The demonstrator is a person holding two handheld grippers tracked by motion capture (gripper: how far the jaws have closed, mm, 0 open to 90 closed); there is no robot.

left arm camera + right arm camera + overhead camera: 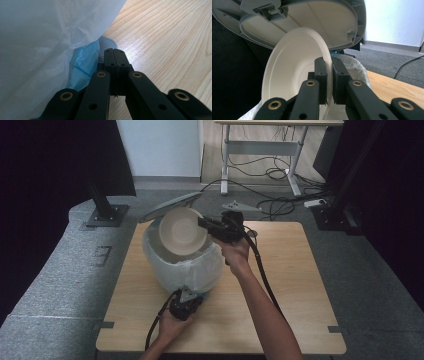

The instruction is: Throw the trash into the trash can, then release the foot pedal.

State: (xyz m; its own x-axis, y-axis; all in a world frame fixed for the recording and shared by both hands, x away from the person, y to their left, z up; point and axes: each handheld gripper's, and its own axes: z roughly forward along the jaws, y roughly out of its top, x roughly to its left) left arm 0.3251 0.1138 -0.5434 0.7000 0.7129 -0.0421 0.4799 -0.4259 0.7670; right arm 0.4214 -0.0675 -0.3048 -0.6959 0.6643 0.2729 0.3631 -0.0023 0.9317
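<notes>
A bin lined with a white bag (182, 267) stands on the wooden table (290, 285), its grey lid (170, 206) raised. My right gripper (207, 226) is shut on the rim of a cream paper plate (181, 231), which it holds tilted on edge over the bin's mouth. In the right gripper view the plate (292, 67) sits under the lid (312, 20), with its rim pinched in the right gripper (329, 62). My left gripper (187, 296) is low at the bin's front. In its own view the left gripper (115, 53) is shut and empty, its tips on a grey ribbed pedal (108, 43) beside the bag (45, 45).
The bin's blue body (85, 62) shows under the bag. Bare tabletop lies to the right of the bin. Behind the table are a dark stand base (106, 215), floor cables (280, 202) and a desk frame (260, 150).
</notes>
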